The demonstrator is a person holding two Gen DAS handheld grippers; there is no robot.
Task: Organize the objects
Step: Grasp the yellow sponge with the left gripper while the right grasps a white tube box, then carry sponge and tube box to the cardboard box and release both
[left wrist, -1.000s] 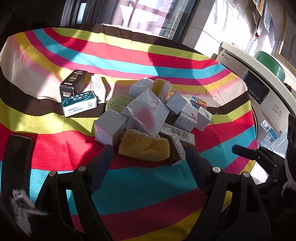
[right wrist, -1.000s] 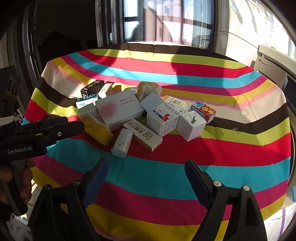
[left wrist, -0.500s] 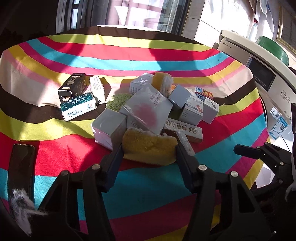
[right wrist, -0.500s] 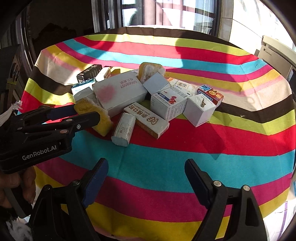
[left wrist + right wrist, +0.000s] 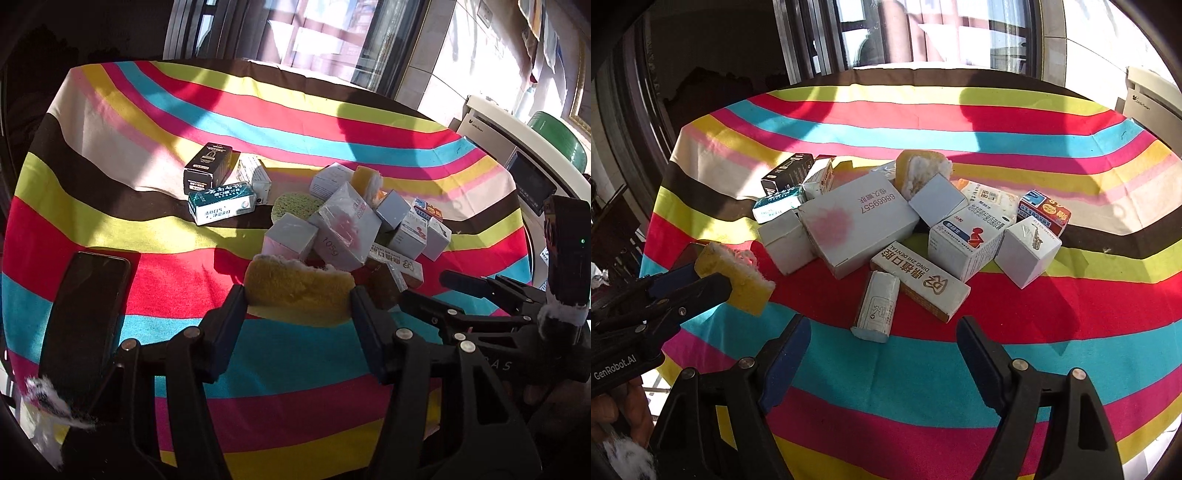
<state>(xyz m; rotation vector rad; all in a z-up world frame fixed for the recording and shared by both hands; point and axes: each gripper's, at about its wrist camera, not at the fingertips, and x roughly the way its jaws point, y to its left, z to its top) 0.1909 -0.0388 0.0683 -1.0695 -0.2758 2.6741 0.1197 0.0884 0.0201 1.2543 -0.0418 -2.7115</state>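
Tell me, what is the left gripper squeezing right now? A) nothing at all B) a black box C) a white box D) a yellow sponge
D: the left gripper is shut on the yellow sponge, one finger pressing each end, and the right wrist view shows the sponge held up off the tablecloth.

Left gripper (image 5: 298,295) was clamped on a yellow sponge (image 5: 297,297), raised; right gripper (image 5: 883,334) hovered, fingers (image 5: 786,349) spread wide.
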